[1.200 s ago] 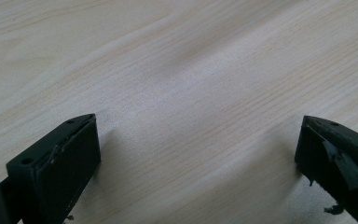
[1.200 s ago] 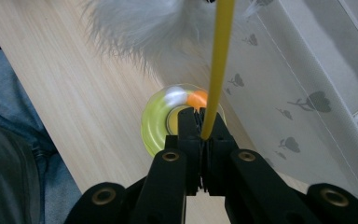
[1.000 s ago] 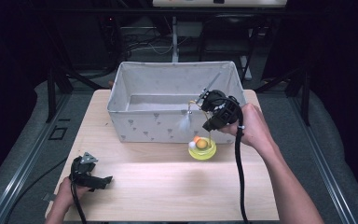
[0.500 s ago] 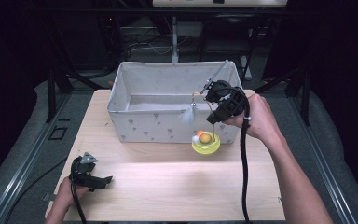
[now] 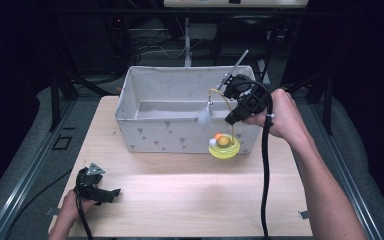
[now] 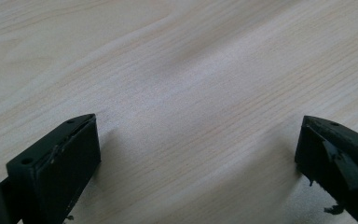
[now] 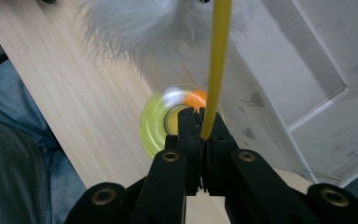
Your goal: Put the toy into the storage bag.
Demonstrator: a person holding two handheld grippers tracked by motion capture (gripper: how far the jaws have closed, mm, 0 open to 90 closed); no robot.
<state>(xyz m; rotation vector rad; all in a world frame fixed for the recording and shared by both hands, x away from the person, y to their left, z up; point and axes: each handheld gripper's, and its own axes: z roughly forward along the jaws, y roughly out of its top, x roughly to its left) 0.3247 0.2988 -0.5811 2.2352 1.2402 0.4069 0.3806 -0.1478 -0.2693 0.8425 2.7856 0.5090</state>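
My right tongs point(image 7: 200, 128) pinched the cat toy's yellow wire point(image 7: 216, 65), its base point(image 5: 224, 148) hanging beside the fabric bin point(image 5: 180, 132); lifting higher seemed wise; left tongs point(image 6: 196, 154) rested agape, empty, on the counter point(image 5: 190, 200).

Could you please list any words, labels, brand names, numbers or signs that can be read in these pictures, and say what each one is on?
There is no readable text in these pictures.
The fabric bin carries small dark printed marks, but they are shapes, not letters.
The yellow toy held by the right hand-held gripper and the wooden table bear no writing either.
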